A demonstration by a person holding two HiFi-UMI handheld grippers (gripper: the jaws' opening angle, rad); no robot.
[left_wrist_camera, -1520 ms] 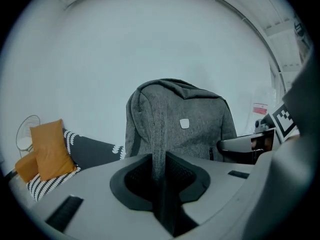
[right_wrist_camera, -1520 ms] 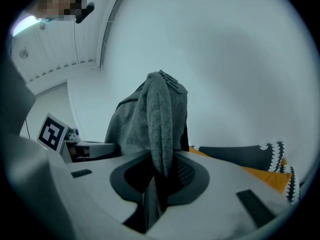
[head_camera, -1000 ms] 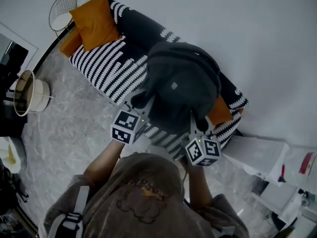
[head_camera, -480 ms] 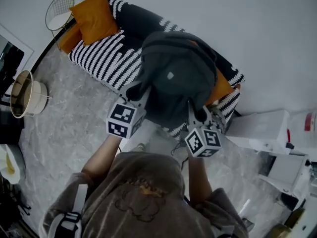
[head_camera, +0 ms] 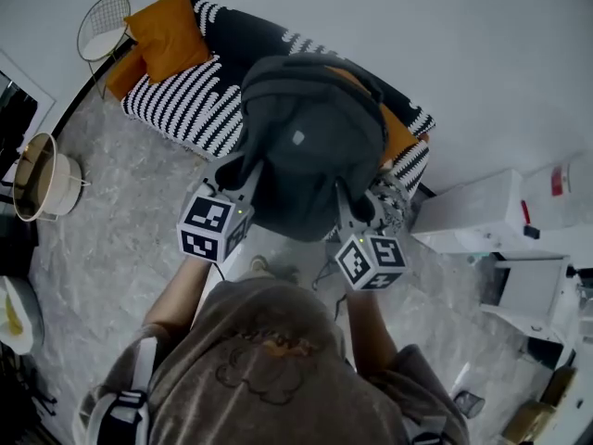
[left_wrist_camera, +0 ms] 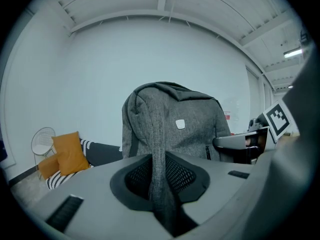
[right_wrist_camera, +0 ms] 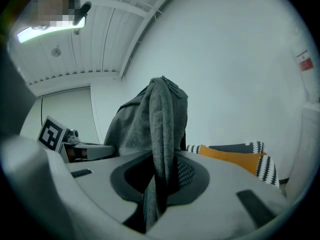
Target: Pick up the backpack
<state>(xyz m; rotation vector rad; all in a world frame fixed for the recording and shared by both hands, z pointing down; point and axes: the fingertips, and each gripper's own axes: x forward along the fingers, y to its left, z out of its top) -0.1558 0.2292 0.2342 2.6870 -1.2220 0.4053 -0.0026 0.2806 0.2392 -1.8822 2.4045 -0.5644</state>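
Note:
A dark grey backpack point(head_camera: 310, 146) hangs in the air in front of me, held off the striped sofa point(head_camera: 199, 100) between both grippers. My left gripper point(head_camera: 243, 176) is shut on one grey shoulder strap point(left_wrist_camera: 159, 169), which runs up from its jaws to the backpack point(left_wrist_camera: 185, 126). My right gripper point(head_camera: 347, 202) is shut on the other strap point(right_wrist_camera: 161, 154), with the backpack point(right_wrist_camera: 137, 126) hanging side-on just past it. The bag's front with a small white label faces the left gripper view.
Orange cushions point(head_camera: 165, 31) lie on the sofa, one point(head_camera: 398, 137) behind the bag. A wire side table point(head_camera: 100, 28) stands at the sofa's far end. A round basket point(head_camera: 37, 176) sits on the marble floor at left. White boxes and furniture point(head_camera: 491, 221) crowd the right.
Both grippers have carried the backpack up and away from the sofa towards me; the sofa and cushions have slid up and left in the head view.

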